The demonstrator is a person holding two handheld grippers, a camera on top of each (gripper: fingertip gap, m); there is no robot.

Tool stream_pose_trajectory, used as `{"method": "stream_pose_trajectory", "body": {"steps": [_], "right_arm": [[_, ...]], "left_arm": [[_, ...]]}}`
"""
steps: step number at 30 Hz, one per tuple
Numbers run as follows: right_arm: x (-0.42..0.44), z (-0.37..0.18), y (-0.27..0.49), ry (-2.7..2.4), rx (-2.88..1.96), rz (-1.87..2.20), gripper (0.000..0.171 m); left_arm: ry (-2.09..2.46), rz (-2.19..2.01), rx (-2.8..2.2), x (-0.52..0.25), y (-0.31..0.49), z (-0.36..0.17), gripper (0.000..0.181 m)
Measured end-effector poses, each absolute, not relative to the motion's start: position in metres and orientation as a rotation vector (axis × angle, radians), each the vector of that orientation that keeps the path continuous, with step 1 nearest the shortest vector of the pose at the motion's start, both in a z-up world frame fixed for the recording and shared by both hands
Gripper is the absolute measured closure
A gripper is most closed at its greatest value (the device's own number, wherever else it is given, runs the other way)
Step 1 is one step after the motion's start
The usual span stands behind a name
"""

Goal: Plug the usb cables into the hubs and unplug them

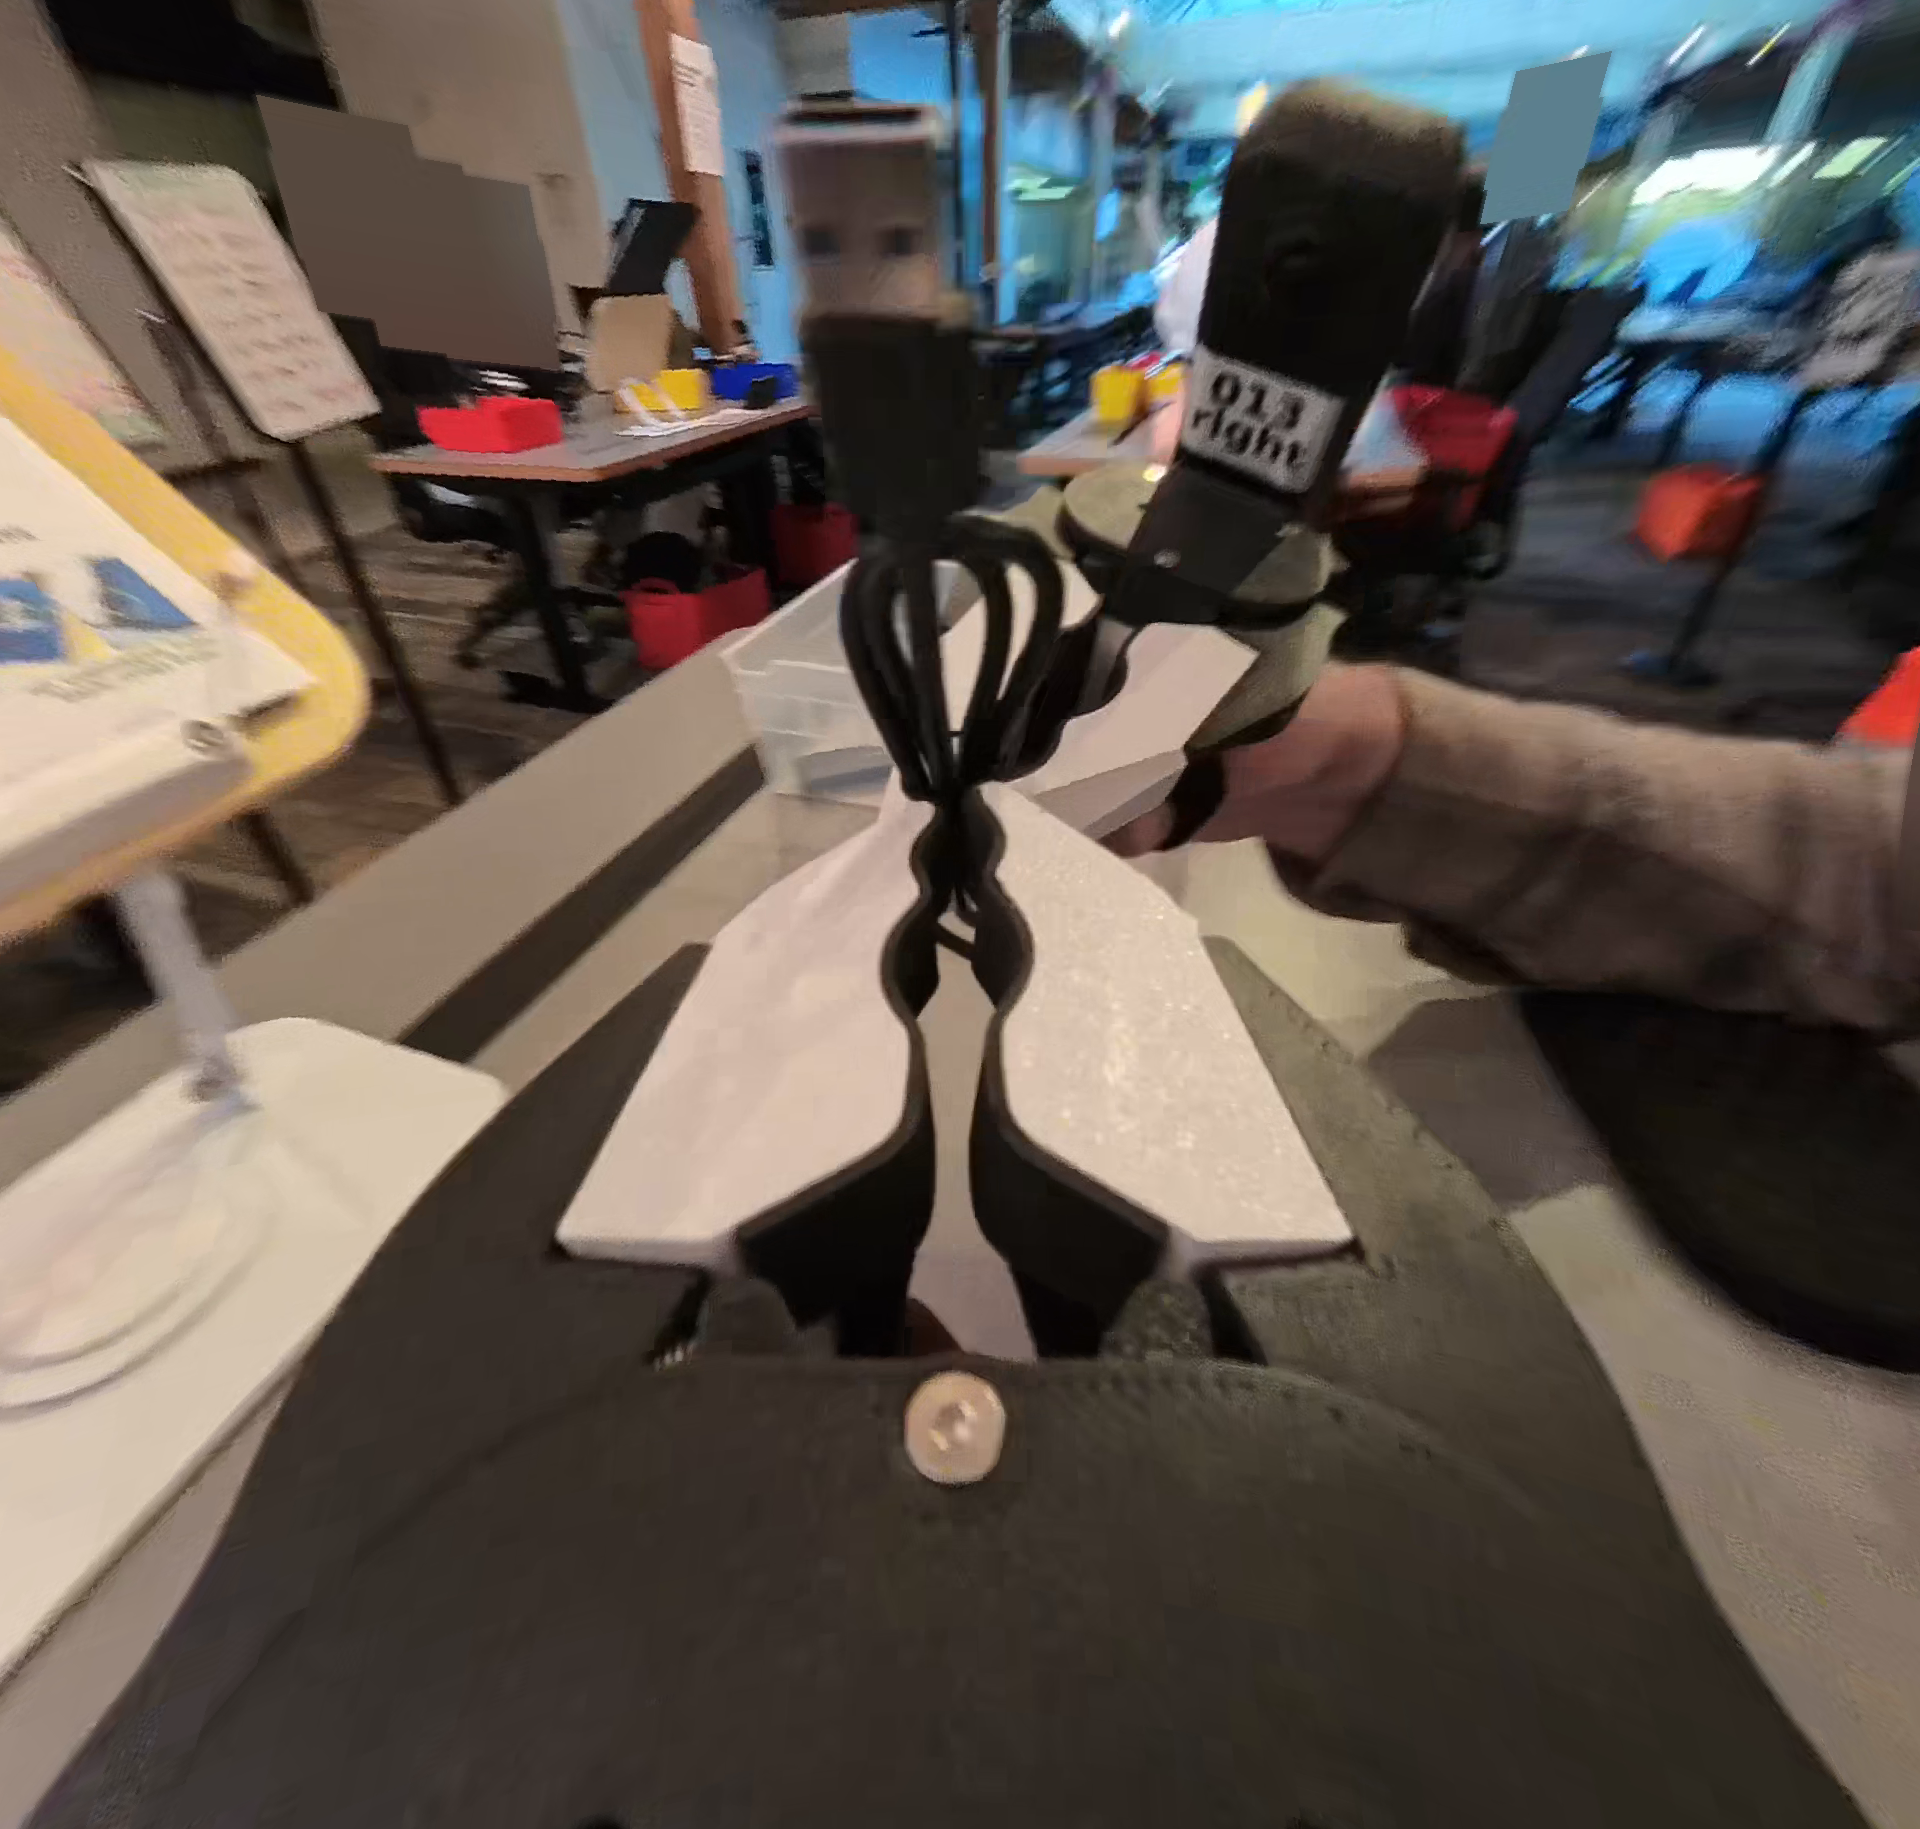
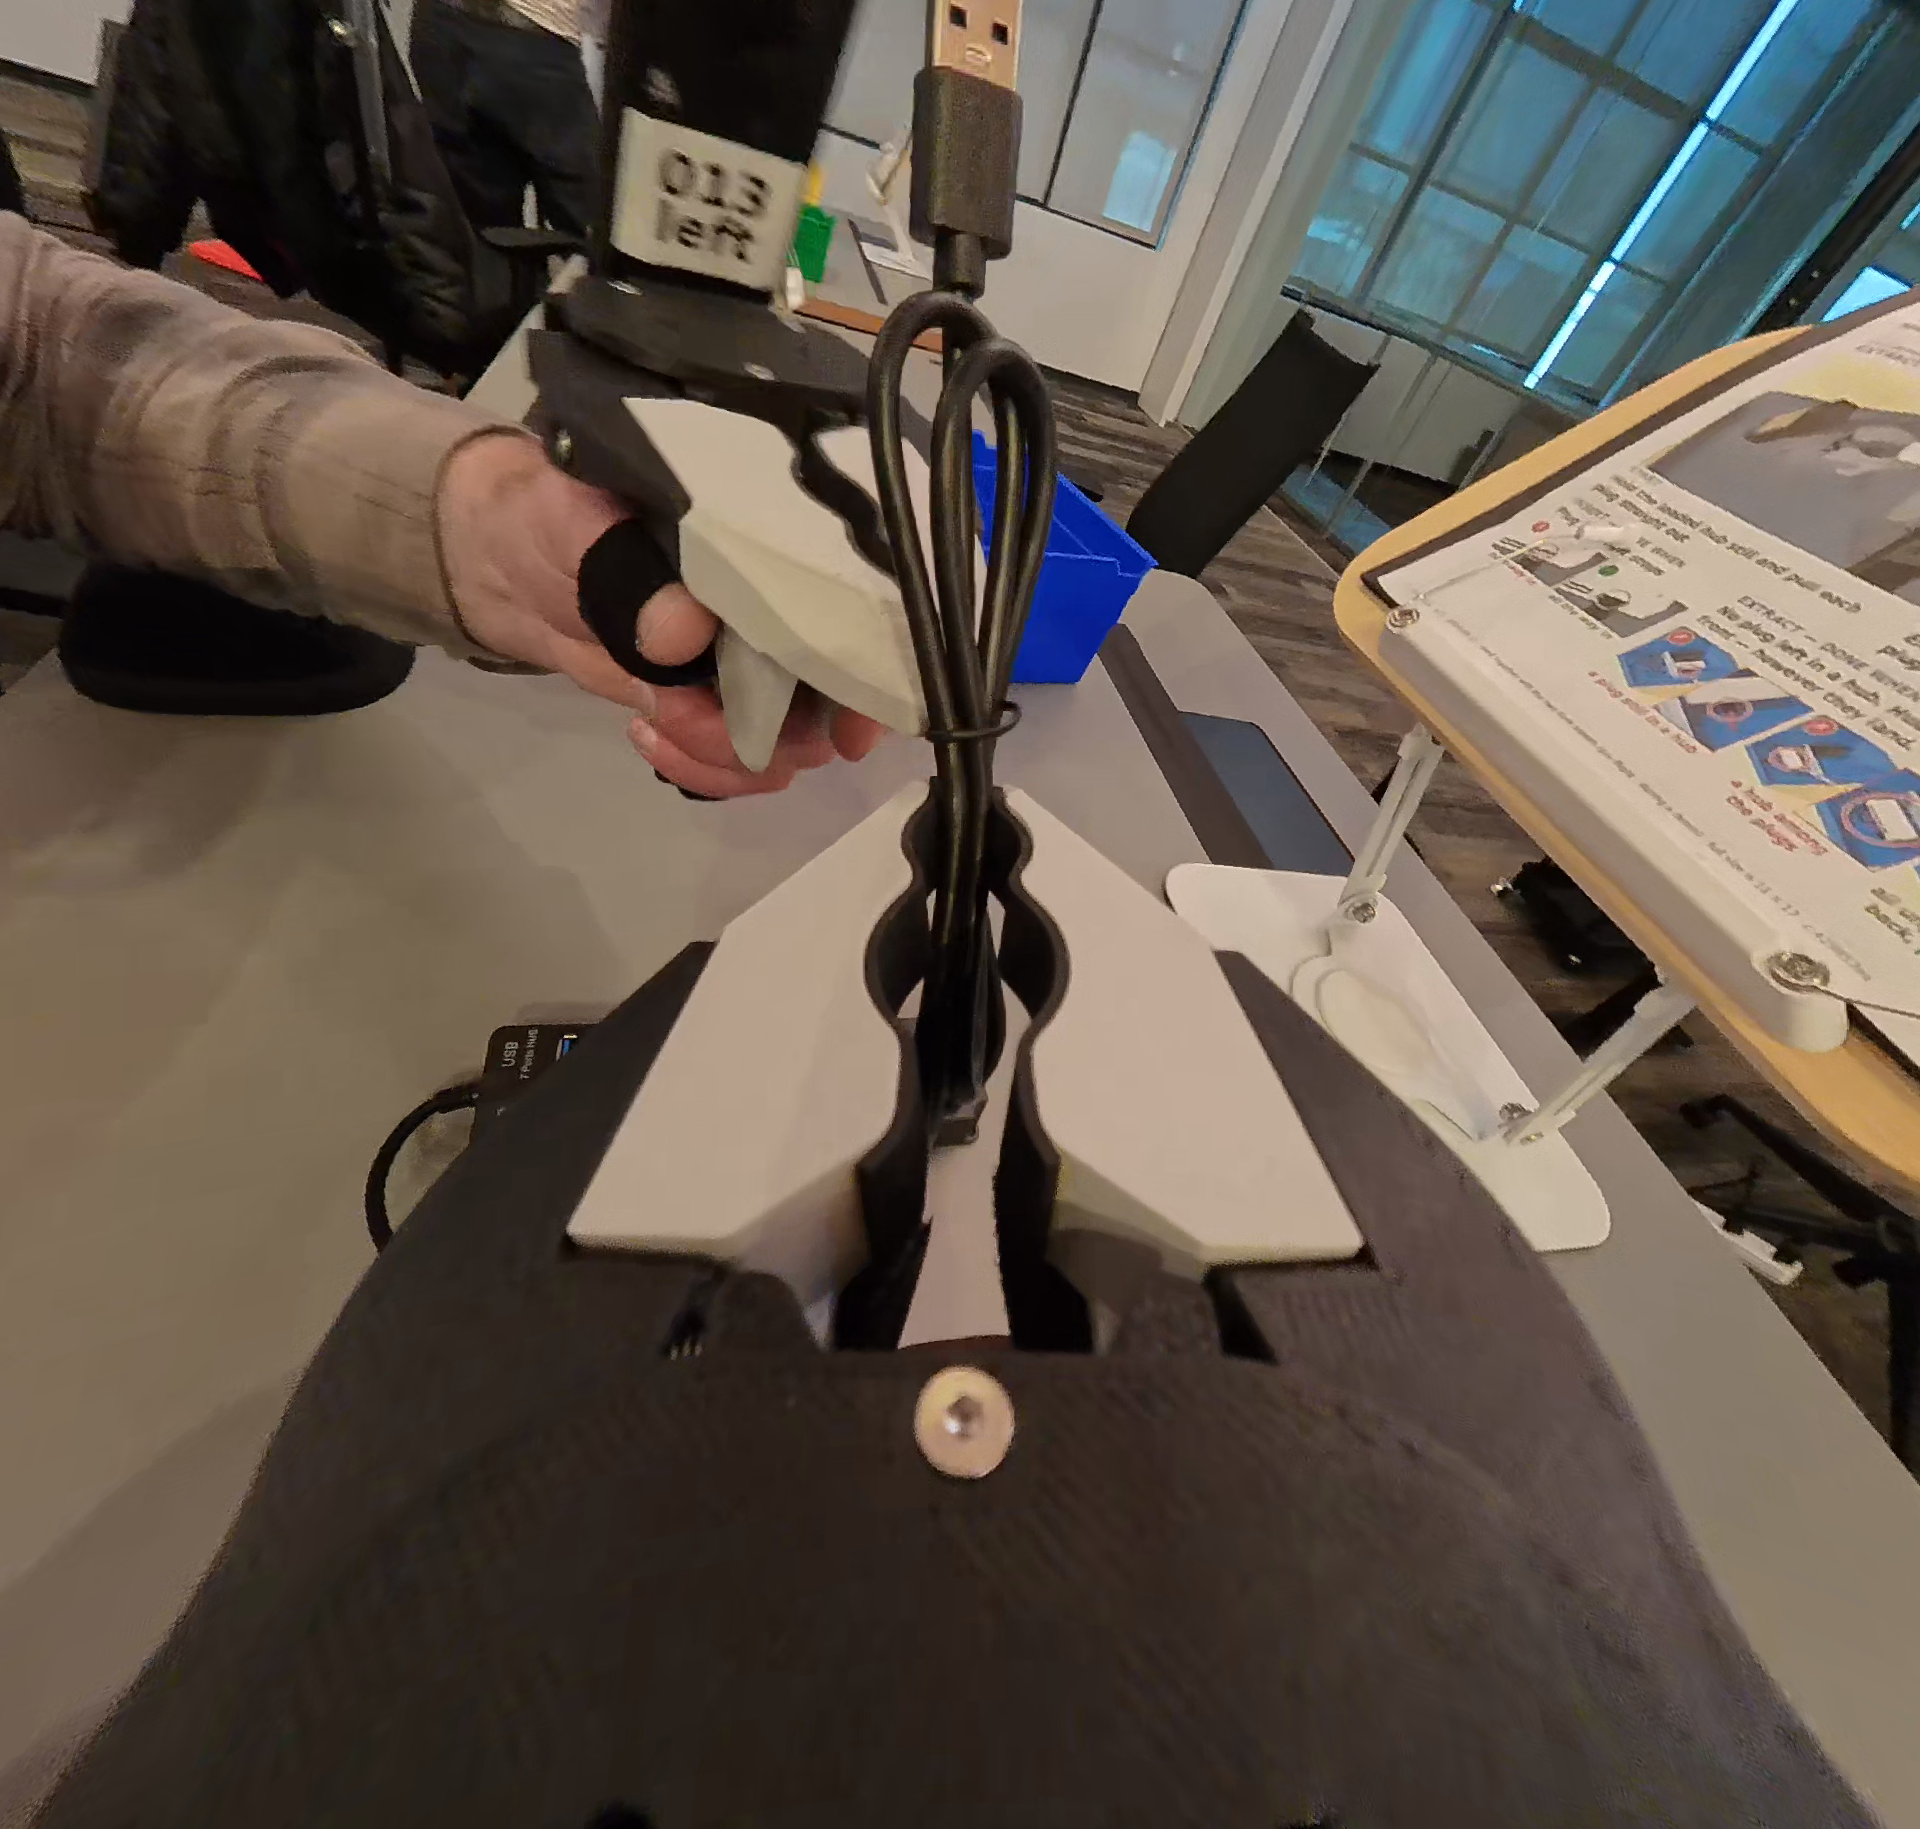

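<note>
One black USB cable, coiled and tied into a bundle, stands upright with its metal USB-A plug (image 1: 862,221) on top; the plug also shows in the right wrist view (image 2: 975,23). My left gripper (image 1: 951,834) is shut on the bundle (image 1: 951,657) near its tie. My right gripper (image 2: 961,823) is shut on the same bundle (image 2: 961,532) from the opposite side, with the cable's small end (image 2: 956,1119) between its fingers. The left gripper (image 2: 904,709) meets the cable at the tie. A black USB hub (image 2: 530,1052) lies on the table, mostly hidden under my right gripper.
The grey table (image 2: 260,896) carries a blue bin (image 2: 1081,584) and a clear plastic box (image 1: 800,709) at the far side. A white stand holds an instruction sheet on a tilted board (image 2: 1662,699), which also shows in the left wrist view (image 1: 114,636). A person stands in the background. Only a small space, under 4 cm, lies between the two pairs of fingers.
</note>
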State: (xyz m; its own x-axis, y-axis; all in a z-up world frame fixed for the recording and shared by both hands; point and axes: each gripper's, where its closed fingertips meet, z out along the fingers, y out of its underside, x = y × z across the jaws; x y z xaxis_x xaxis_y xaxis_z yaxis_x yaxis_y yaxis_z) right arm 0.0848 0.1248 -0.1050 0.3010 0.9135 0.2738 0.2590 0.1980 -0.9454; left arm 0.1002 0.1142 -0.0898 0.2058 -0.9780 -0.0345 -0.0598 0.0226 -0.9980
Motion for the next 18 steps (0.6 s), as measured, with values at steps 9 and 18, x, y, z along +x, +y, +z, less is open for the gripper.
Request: {"method": "stream_pose_trajectory", "body": {"steps": [9,18], "right_arm": [[0.090,-0.097,0.135,-0.997,-1.498,0.900,0.169],[0.091,-0.109,0.144,-0.888,-1.568,1.070,0.168]], "left_arm": [[1.245,0.658,-0.627,0.105,0.133,-0.076,0.181],[1.281,0.677,-0.551,0.107,0.142,-0.078,0.177]]}}
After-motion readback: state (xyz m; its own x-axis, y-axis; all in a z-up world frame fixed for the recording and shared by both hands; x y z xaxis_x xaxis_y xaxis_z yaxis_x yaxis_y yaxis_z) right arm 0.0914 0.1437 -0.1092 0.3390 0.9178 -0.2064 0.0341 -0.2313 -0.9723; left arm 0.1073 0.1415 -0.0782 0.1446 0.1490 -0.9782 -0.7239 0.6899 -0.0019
